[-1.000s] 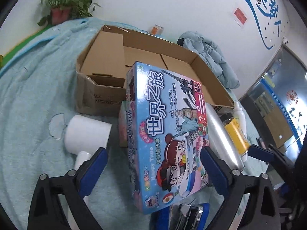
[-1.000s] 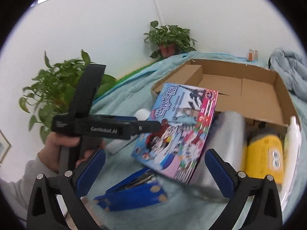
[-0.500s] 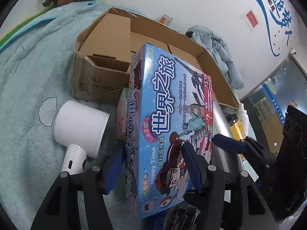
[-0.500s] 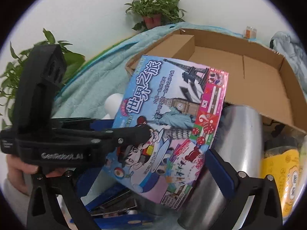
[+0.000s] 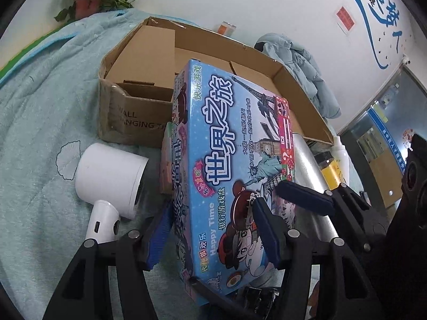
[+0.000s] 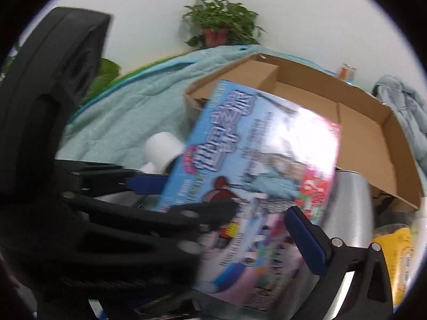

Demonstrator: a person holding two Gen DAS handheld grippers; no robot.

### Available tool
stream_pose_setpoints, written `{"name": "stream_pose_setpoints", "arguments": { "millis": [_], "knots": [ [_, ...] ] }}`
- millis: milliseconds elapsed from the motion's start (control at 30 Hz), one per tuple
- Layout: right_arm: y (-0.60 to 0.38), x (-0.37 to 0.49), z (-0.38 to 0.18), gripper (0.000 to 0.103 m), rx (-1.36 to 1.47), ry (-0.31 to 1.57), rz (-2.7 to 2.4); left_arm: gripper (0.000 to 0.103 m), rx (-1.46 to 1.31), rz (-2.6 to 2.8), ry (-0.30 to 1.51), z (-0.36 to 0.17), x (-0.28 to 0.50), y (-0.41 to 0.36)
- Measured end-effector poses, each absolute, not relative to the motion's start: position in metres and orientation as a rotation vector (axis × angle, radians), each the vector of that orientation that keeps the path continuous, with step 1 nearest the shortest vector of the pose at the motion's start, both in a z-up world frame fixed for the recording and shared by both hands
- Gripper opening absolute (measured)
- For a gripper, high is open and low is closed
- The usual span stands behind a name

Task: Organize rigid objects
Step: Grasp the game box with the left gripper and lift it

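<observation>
A blue board game box (image 5: 226,144) with cartoon art leans tilted against the open cardboard box (image 5: 133,122). My left gripper (image 5: 212,208) has its jaws closing on the game box's near end, one pad on the left side face and one on the printed top, both touching. In the right wrist view the game box (image 6: 253,146) fills the middle. My right gripper (image 6: 216,210) is open. Its right finger (image 6: 307,242) stands by the box's right edge, and the left gripper's black body hides its left finger.
A white hair dryer (image 5: 109,170) lies left of the game box on the teal blanket (image 5: 40,133). A silver cylinder (image 5: 312,165), a yellow jar (image 5: 333,173) and a white bottle (image 5: 340,149) lie to the right. A pink box (image 5: 166,165) sits underneath.
The left gripper's jaws came together from wide apart onto the game box. The right gripper moved in close to the box's right side, and the left gripper now blocks much of its view.
</observation>
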State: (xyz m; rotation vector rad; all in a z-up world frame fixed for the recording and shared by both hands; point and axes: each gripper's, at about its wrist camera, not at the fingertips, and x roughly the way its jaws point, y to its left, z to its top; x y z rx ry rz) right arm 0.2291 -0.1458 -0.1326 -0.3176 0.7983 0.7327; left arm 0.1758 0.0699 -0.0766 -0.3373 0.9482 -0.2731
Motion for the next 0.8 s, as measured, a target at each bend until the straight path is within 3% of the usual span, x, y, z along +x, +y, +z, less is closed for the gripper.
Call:
{"name": "stream_pose_setpoints", "arguments": {
  "millis": [133,500,800],
  "knots": [
    [-0.142,0.221,-0.129,0.096,-0.32,0.774,0.774,0.054,-0.33,-0.284,0.935,-0.073,0.17,0.069],
    [-0.196,0.252,-0.116,0.098,-0.269,0.845,0.796,0.054,-0.387,-0.281,0.937,-0.076,0.181,0.087],
    [-0.183,0.283,-0.12,0.098,-0.3,0.928,0.877,0.054,-0.414,-0.28,0.943,-0.081,0.18,0.1]
  ]
}}
